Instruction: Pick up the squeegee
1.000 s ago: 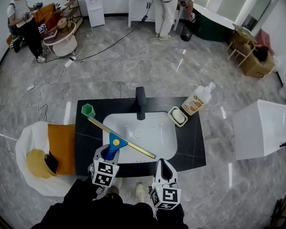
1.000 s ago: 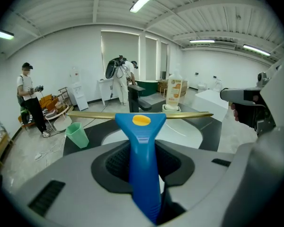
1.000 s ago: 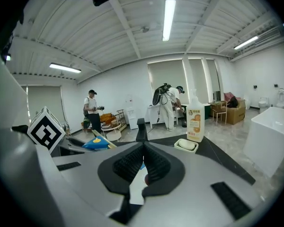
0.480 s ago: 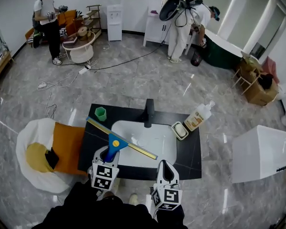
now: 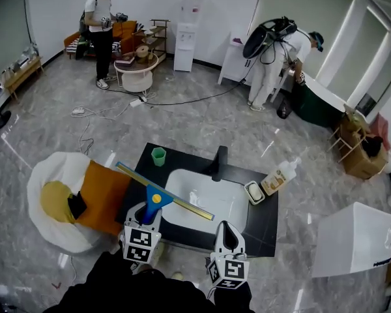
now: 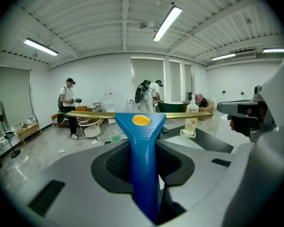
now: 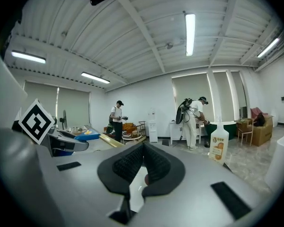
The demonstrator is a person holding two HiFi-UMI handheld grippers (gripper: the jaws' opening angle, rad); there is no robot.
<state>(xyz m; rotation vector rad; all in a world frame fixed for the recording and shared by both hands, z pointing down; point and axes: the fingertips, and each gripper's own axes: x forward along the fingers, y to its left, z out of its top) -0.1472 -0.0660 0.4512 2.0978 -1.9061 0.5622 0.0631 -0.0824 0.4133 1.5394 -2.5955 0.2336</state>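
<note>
L tool (image 5: 148, 211) clamps squeegee (image 5: 167, 192) by handle, near sink (image 5: 229, 207).

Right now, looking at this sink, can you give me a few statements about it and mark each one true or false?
1. The left gripper holds the squeegee by its blue handle. True.
2. The right gripper grips the soap bottle. False: its jaws are together on nothing, and the bottle stands on the black counter.
3. The green cup sits inside the sink. False: it stands on the counter beside it.
4. The faucet is black. True.
</note>
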